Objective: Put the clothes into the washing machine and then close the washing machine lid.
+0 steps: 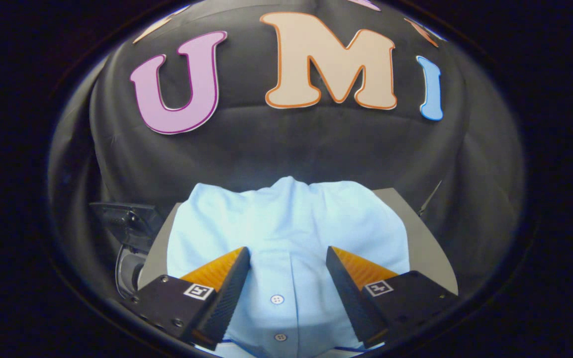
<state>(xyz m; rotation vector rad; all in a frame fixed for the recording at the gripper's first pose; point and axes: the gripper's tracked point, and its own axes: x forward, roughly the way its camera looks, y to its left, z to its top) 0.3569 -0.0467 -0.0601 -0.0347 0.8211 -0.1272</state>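
1. Gripper view: the gripper (288,254) hangs above a light blue shirt (286,233), its two fingers spread wide apart with nothing pinched between them.
2. The shirt lies spread over a grey flat surface (428,238); whether this is a table top or a machine lid cannot be told. The cloth covers most of that surface, leaving bare grey along the right edge and a narrow strip along the left edge.
3. The shirt's button placket runs between the fingers, with two white buttons (277,299) visible on it, one beyond the other in line.
4. The far edge of the shirt shows a rounded hump at its middle, rumpled against the booth's black cloth wall (286,144).
5. Off the left edge of the grey surface stands a dark object (127,219) with a rounded part below it; its nature cannot be told.
6. Contact between fingertips and cloth cannot be determined.
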